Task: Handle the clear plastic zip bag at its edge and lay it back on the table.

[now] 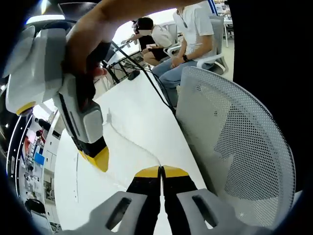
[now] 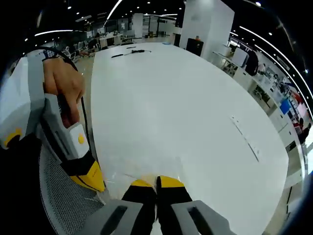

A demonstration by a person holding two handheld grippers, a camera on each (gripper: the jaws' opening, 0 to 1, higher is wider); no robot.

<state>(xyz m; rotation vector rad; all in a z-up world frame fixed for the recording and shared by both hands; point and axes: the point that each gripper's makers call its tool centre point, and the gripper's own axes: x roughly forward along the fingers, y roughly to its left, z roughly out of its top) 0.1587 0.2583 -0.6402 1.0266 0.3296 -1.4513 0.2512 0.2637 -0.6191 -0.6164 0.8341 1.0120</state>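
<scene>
Left tongs (image 1: 161, 171) closed, yellow tips pressed together over the edge of the one clear zip bag (image 1: 128, 147), which lies flat on the white desk (image 1: 142, 105). Its curved edge runs from the tips up across the desk. In the left gripper view the right tongs (image 1: 99, 157) come in from the left, held by a hand (image 1: 93, 36), tip down near the bag. Right tongs (image 2: 156, 183) also closed, on the bag's (image 2: 146, 169) near edge at the desk (image 2: 166, 93) rim. One mesh chair (image 1: 234, 142) beside the desk. Two seated people (image 1: 188, 29) at the far end. Black cables (image 1: 139, 63) on the desk.
</scene>
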